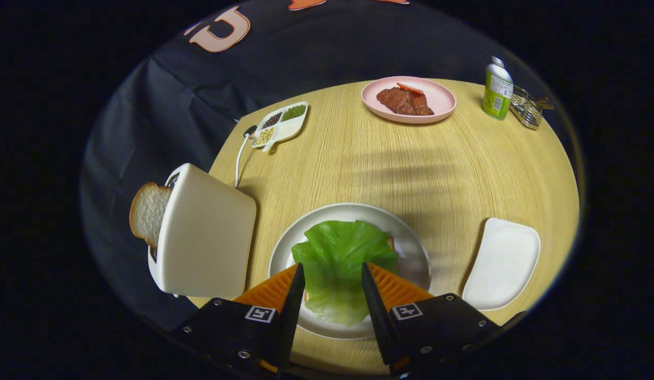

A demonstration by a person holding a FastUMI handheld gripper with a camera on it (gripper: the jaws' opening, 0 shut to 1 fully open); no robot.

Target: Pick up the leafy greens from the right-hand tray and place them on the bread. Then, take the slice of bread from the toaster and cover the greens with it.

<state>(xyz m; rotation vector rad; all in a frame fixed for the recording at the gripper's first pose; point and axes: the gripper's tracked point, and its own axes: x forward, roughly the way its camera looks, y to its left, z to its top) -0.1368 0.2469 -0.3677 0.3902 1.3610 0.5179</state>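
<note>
- Gripper view: gripper [333, 274] hung over the near edge of the round wooden table [358, 169], fingers spread apart with a gap between them, gripping nothing.
- Leafy greens [340, 264], one flat green leaf, lay on the white round plate [411, 248], showing in the gap between the fingers and running on just ahead of the tips.
- Bread under the greens [391, 243] was almost fully covered; only a thin brown edge peeked out at the leaf's far right side.
- Whether the fingertips touched the leaf could not be told; they sat over its two sides.
- Toaster [205, 243], cream coloured, stood just left of the plate, tilted in the fisheye; its white cord [238, 163] ran away toward the far edge.
- Slice of bread [147, 211] stuck out of the toaster's top slot, pale crumb with a brown crust.
- Right-hand tray [503, 261], white, sat to the right of the plate, apart from it, with nothing on it.
- Far side: pink plate [437, 97] with brown meat slices [403, 101] and an orange piece on top.
- Divided white dish [290, 126] with beans and grains sat beyond the toaster.
- Small green bottle [496, 89] stood far right, a metal wire rack [526, 108] just beside it.
</note>
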